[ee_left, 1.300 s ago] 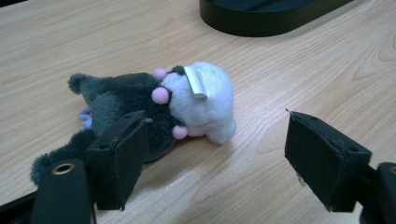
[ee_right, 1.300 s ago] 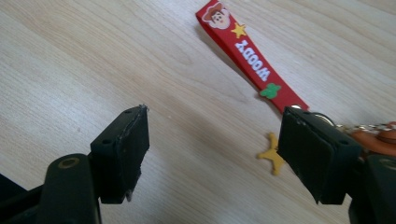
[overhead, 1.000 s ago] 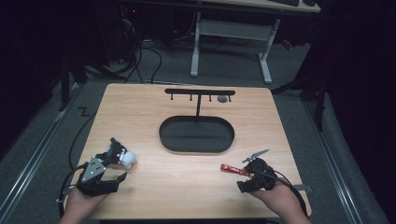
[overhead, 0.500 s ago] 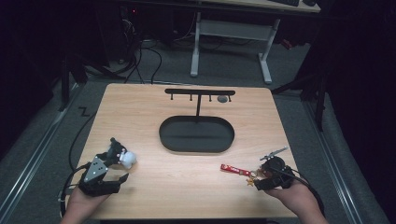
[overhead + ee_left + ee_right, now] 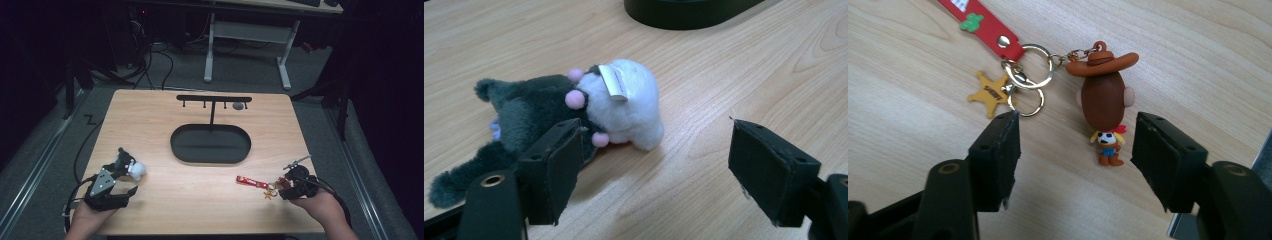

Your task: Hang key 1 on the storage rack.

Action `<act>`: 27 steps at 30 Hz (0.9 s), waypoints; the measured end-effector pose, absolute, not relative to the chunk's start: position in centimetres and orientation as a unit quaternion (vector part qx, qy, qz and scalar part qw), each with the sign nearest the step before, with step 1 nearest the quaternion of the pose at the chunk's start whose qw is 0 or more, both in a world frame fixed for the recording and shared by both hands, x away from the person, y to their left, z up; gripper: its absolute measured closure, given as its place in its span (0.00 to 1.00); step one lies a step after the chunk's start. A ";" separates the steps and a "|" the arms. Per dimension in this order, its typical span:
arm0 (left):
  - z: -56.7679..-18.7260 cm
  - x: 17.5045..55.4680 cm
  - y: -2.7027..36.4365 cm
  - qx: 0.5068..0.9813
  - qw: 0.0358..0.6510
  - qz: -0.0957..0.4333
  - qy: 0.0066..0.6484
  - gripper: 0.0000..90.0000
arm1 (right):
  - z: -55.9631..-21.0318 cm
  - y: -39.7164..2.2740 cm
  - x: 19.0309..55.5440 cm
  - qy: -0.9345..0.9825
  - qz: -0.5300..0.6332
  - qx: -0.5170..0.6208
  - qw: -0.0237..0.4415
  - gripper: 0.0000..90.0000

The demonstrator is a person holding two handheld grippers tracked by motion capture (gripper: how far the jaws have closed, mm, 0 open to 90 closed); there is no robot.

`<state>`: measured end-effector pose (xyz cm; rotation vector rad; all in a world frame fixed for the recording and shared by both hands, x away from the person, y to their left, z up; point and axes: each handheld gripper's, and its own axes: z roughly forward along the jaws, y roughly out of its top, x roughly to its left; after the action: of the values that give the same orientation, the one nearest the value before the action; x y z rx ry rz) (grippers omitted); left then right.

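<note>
Closing in, the right gripper (image 5: 1075, 132) straddles the keychain (image 5: 1103, 97) at the table's near right, jaws not yet touching it. The left gripper (image 5: 654, 165) gapes beside the plush (image 5: 574, 107), near left.

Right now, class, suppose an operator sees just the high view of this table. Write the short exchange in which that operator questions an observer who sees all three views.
Operator: What hangs on the red strap keyring by the right claw?
Observer: A small plastic cowboy figure with a brown hat and a yellow star charm, both lying flat.
Operator: Is that claw gripping anything?
Observer: No. Its jaws have just been closing, and the figure's feet lie between the pads, untouched.
Operator: And the left claw?
Observer: It is open. The white head of the grey-and-white plush toy lies partly between its pads, unclamped.
</note>
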<state>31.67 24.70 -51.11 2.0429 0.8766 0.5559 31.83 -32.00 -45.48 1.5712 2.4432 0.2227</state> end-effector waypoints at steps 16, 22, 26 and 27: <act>-51.3 31.7 24.6 0.819 0.408 0.216 0.342 0.27 | -47.8 -32.8 33.8 0.833 0.045 0.541 0.107 0.47; -51.4 31.7 24.3 0.823 0.405 0.211 0.338 0.27 | -48.5 -32.6 34.4 0.836 0.043 0.537 0.101 0.51; -51.6 31.7 24.2 0.828 0.398 0.206 0.335 0.27 | -48.9 -32.9 34.6 0.833 0.051 0.544 0.086 0.52; -51.5 31.7 24.2 0.828 0.400 0.206 0.335 0.27 | -48.9 -33.1 34.7 0.831 0.057 0.547 0.083 0.52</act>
<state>31.74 24.22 -51.53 2.0939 0.8485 0.5209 34.70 -33.12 -48.90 1.6347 2.4804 0.1711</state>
